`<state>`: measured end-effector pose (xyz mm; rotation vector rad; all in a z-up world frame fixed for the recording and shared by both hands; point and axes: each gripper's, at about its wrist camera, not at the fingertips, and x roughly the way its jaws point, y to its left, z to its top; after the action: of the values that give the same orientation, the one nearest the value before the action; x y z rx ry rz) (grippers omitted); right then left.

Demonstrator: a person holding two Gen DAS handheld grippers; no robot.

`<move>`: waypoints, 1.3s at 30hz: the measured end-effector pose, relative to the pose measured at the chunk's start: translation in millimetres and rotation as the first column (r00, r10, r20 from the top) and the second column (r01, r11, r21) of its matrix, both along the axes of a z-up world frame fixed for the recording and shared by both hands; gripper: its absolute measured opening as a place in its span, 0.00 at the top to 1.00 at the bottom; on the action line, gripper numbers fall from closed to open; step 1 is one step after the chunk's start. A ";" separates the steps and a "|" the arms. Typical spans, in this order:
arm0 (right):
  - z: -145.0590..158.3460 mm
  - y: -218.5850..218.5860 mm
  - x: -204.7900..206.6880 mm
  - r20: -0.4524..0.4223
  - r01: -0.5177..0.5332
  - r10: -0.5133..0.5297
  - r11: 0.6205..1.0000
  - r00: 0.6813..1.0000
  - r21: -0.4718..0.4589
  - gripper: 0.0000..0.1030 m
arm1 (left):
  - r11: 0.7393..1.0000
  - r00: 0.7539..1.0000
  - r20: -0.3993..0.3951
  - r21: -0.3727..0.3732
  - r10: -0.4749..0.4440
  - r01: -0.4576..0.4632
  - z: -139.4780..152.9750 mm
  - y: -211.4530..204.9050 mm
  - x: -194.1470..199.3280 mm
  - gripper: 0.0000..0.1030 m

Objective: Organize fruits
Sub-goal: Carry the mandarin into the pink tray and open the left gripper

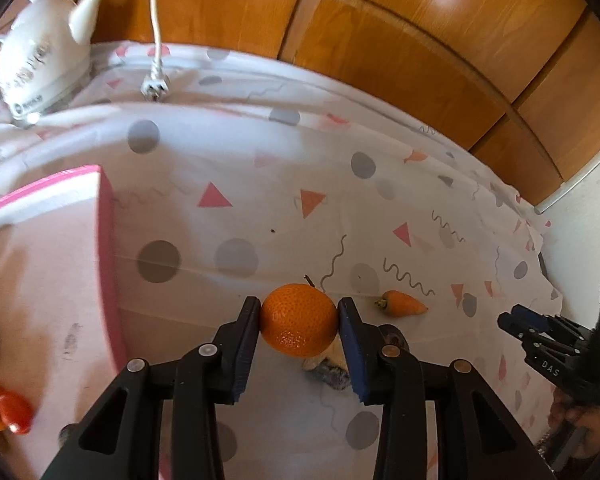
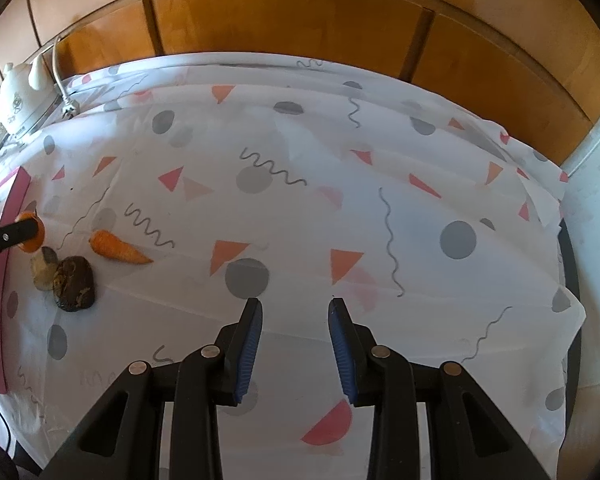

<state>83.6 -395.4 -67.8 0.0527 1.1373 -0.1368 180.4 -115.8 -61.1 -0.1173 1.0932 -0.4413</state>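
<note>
One fruit in hand: my left gripper [image 1: 299, 312] had its pads against both sides of the mandarin [image 1: 298, 320], clamped on it across the widest part.
Landmark: every place below is given from the pink tray [image 1: 109, 240] on the counter [image 2: 300, 200].
Mandarin's place: just beside the tray's long pink wall, on its outer side, over the patterned cloth; I could not tell whether it had left the cloth.
Mandarin's look: round, bright orange, pebbled peel with a glossy spot low on the front, and what seemed a small stem stub at the top.
Handling, my judgement: light and fairly firm, but the peel is soft and would bruise or split under a hard squeeze; the round, waxy surface could roll out of a shallow pinch, so the hold belonged at the equator, as it sat.
Right gripper [image 2: 296, 308]: jaws apart with nothing between them, hovering over bare cloth well away from the tray.
Others nearby: a small carrot [image 2: 118, 248] lay farther from the tray than the mandarin; a dark lump [image 2: 74, 284] and a pale one [image 2: 43, 266] sat near the tray's wall.
Inside the tray: two red-orange pieces [image 1: 8, 408] already lay at its near end.
Far end: a white kettle [image 1: 36, 60] stood beyond the tray.
</note>
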 end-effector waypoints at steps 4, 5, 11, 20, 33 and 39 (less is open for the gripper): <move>8.8 13.6 -1.1 0.063 -0.082 0.078 0.995 0.995 0.056 0.67 | 1.000 0.999 0.034 0.009 0.023 -0.023 10.1 15.9 -5.9 0.61; 12.7 19.4 -2.2 0.089 -0.118 0.111 0.990 0.990 0.072 0.67 | 0.999 0.999 0.041 0.012 0.033 -0.033 11.6 20.5 -7.1 0.61; 31.4 63.5 -14.8 0.212 -0.347 0.324 0.935 0.922 0.077 0.67 | 0.995 0.993 0.068 0.033 0.097 -0.099 18.7 56.4 -11.6 0.61; 30.2 88.6 -24.4 0.221 -0.461 0.438 0.884 0.872 0.069 0.67 | 0.972 0.974 0.108 0.109 0.198 -0.209 14.7 112.4 -17.9 0.61; 15.8 53.8 -12.2 0.121 -0.266 0.259 0.963 0.958 0.047 0.67 | 0.937 0.951 0.124 0.180 0.282 -0.301 -2.7 150.2 -29.6 0.61; 16.6 42.6 -11.2 0.123 -0.210 0.202 0.977 0.972 0.049 0.67 | 0.930 0.949 0.126 0.198 0.288 -0.309 -9.2 146.4 -27.8 0.61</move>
<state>72.4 -352.8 -51.1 -0.0032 1.0230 0.0858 152.6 30.6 -70.3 -0.0686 1.0027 -0.0515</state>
